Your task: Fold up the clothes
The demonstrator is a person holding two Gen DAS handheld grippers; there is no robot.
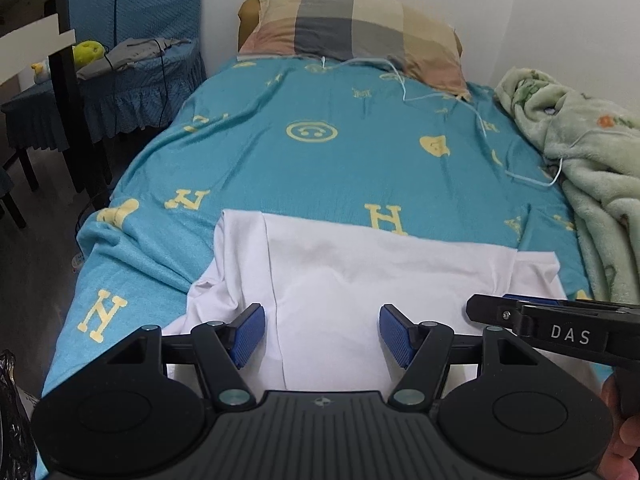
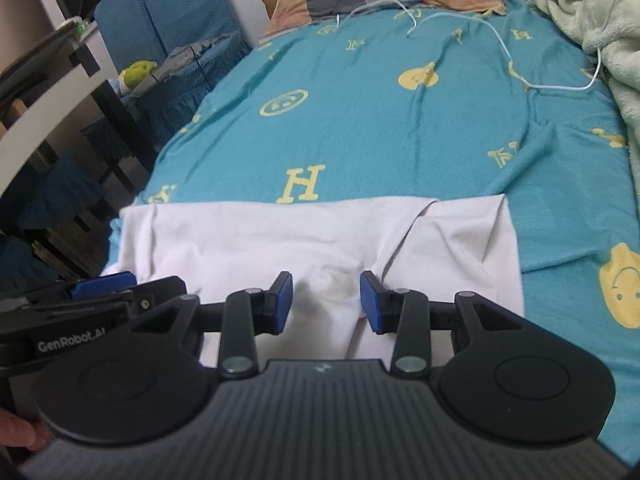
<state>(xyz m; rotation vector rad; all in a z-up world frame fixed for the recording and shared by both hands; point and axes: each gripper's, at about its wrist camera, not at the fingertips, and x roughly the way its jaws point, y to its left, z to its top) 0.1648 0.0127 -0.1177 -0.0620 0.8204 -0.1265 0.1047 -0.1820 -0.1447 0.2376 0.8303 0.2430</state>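
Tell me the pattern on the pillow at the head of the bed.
The pillow has large checks in beige, grey and pink; the left wrist view shows it best.

Lighting: soft, even indoor light is falling from above, leaving the bedsheet (image 1: 320,168) evenly lit and the white garment (image 1: 360,280) glowing close to washed out. Shadows: faint ones are pooling in the garment's folds; the floor at left is sitting in gloom. Distortion: fisheye bending is curving the edges, corners are darkening. Focus: slight softness is showing at the margins.
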